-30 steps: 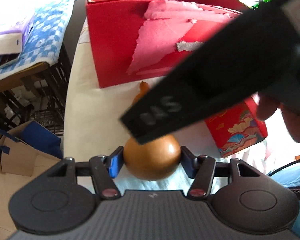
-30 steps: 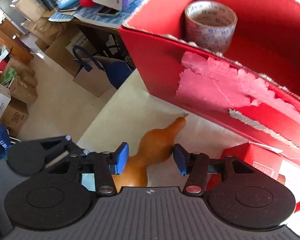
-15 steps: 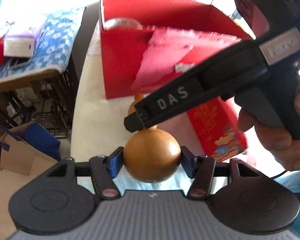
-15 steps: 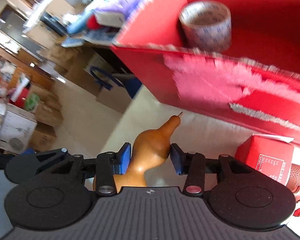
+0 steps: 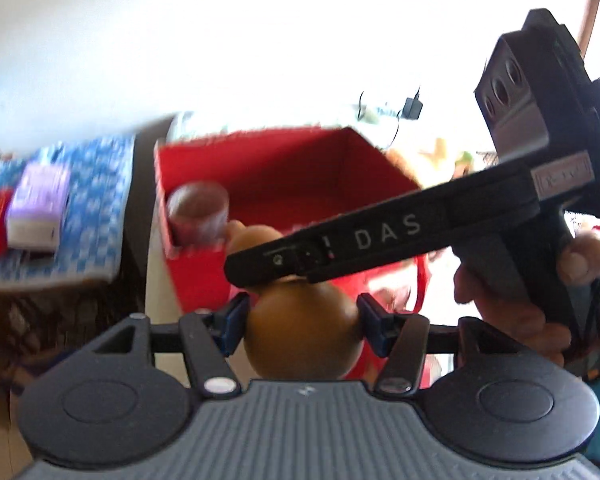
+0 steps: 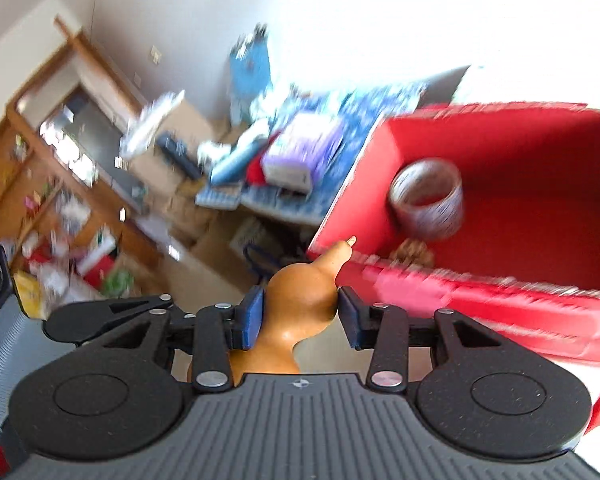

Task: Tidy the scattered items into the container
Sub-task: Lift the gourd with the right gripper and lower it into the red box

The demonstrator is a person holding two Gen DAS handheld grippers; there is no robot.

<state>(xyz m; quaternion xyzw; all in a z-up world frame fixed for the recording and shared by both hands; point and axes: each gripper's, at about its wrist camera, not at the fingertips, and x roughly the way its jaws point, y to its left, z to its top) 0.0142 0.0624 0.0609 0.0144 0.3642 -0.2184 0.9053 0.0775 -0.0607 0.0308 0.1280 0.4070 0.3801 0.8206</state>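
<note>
Nearest, the left tool point(image 5: 300, 322) pinches the gourd point(image 5: 300, 332) by its round base, while the right tool point(image 6: 300, 314) pinches its upper bulb. Both should travel together and release only once past the red box point(image 6: 540, 200) rim. Compared with 1 second ago, the gourd is off the worktop and level with the rim; the tape roll point(image 6: 428, 198) already lies inside.

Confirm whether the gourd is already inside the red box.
No. In the right wrist view the gourd sits between the right gripper's fingers, outside the red box, its tip at the rim.
</note>
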